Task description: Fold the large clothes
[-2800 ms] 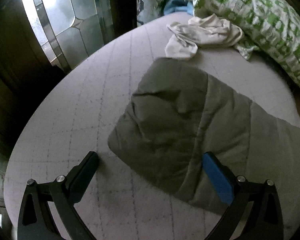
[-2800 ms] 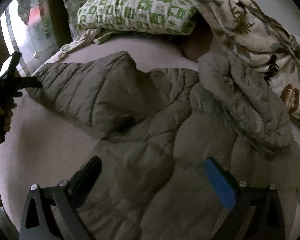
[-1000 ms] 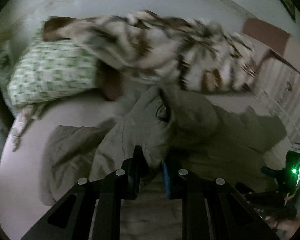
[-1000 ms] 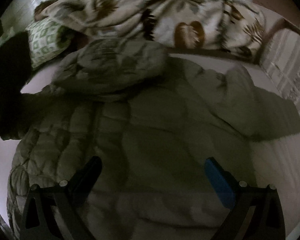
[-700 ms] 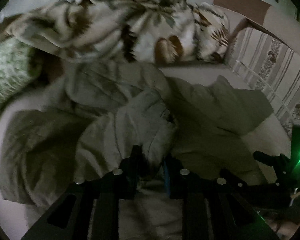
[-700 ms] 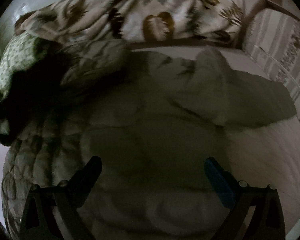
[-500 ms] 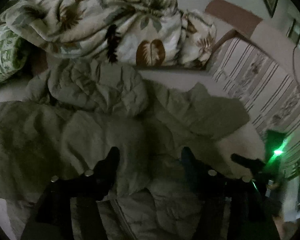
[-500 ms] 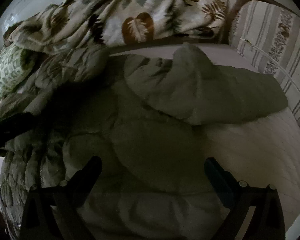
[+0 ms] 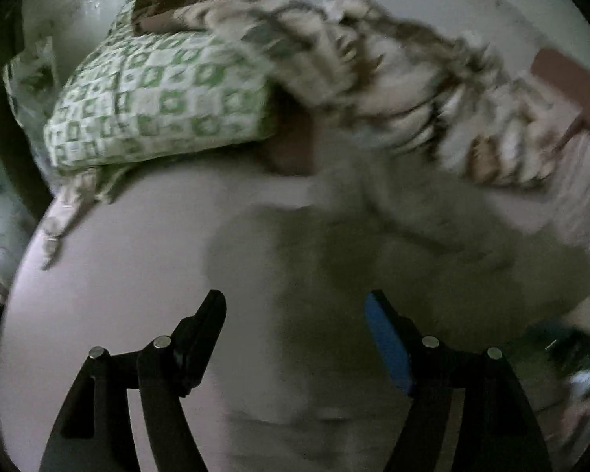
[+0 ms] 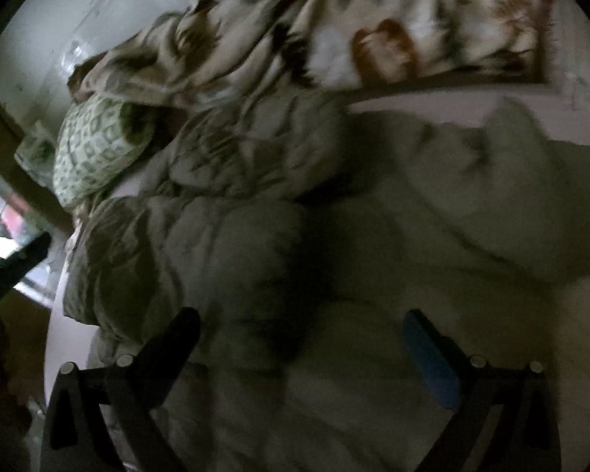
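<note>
An olive quilted jacket (image 9: pixel 373 275) lies spread and rumpled on the bed, blurred in the left wrist view. My left gripper (image 9: pixel 295 310) hovers over its left part. Its jaws are opening and the pads press on nothing; jacket cloth only lies beneath the gap. In the right wrist view the jacket (image 10: pixel 255 244) fills the middle, one sleeve folded in over the body at the left and the other sleeve (image 10: pixel 531 216) stretched out to the right. My right gripper (image 10: pixel 301 326) stands open above the jacket's lower body, holding nothing. The dark left gripper (image 10: pixel 23 259) shows at that view's left edge.
A green-and-white patterned pillow (image 9: pixel 157 98) lies at the head of the bed, and a leaf-print blanket (image 9: pixel 393 78) is bunched along the far side. Bare pale sheet (image 9: pixel 118 267) lies left of the jacket. The pillow (image 10: pixel 94 149) and blanket (image 10: pixel 334 39) also show in the right wrist view.
My left gripper was shut on a fold of the jacket, then let it go and opened. Its view has since swung left toward the pillow. The right gripper stayed open and turned left.
</note>
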The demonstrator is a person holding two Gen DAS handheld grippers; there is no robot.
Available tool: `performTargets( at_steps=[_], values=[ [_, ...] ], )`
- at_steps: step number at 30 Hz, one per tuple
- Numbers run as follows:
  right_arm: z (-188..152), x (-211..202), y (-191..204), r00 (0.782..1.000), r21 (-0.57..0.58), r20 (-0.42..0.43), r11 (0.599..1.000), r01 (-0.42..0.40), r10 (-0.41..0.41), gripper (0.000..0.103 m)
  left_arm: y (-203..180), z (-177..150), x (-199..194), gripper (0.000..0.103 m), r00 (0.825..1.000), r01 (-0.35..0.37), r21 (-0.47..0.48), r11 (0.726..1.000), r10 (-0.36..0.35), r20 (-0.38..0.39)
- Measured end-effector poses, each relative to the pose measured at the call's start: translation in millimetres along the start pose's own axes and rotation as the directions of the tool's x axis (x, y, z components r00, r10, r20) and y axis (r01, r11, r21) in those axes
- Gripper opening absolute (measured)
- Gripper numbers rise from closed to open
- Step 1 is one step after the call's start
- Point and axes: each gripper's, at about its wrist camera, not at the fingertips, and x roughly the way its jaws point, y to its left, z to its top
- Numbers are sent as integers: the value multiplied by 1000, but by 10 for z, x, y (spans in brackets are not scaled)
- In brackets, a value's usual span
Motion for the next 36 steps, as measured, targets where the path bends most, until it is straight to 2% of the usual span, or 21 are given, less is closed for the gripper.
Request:
performTargets(
  at_steps=[2, 3, 4, 6, 9, 12, 15, 16, 21, 25, 28, 29, 30, 36],
  values=[
    [59, 185, 62, 999, 11, -25, 1000, -26, 27, 103, 99, -73, 151, 74, 999, -13, 13, 1000, 13, -38],
    [85, 283, 94, 999, 19, -36, 999, -40, 41, 97, 117, -110, 225, 74, 998, -1, 12, 1000, 2, -58],
    [99, 368, 106, 997, 25, -50, 998, -52, 53, 90, 131, -145, 284, 74, 997, 10, 11, 1000, -9, -74],
    [106, 524, 147, 995, 31, -95, 999, -25, 28, 56, 94, -215, 417, 74, 993, 27, 29, 999, -23, -115],
    [111, 495, 199, 996, -23, -85, 1000, 5, -7, 35, -84, -357, 424, 74, 992, 16, 117, 993, -1, -125],
    [184, 311, 204, 992, -121, -49, 986, 112, -118, 28, -264, -447, 414, 74, 988, 72, 183, 980, -45, -146],
    [308, 147, 34, 973, -151, -14, 962, 227, -232, 28, -466, -488, 359, 74, 987, 106, 228, 968, -74, -146],
    [332, 118, -24, 969, -151, -13, 959, 242, -247, 28, -516, -497, 348, 74, 987, 108, 238, 965, -75, -142],
    [392, 254, -230, 967, -155, -56, 959, 237, -248, 28, -644, -540, 523, 74, 983, 91, 251, 964, -47, -177],
    [329, 470, -291, 955, -171, -63, 946, 277, -291, 33, -692, -630, 614, 74, 984, 71, 261, 963, -24, -178],
    [316, 553, -267, 944, -181, -37, 931, 318, -329, 47, -726, -693, 596, 75, 986, 50, 276, 960, -4, -165],
    [317, 544, -264, 933, -179, -22, 920, 349, -358, 62, -737, -706, 578, 75, 987, 46, 279, 959, 0, -161],
    [319, 520, -271, 927, -174, -7, 913, 368, -375, 72, -744, -714, 560, 75, 987, 44, 279, 959, 1, -158],
    [327, 299, -332, 943, -100, -2, 939, 330, -332, 75, -799, -787, 369, 75, 993, 18, 287, 958, 15, -114]
  ],
)
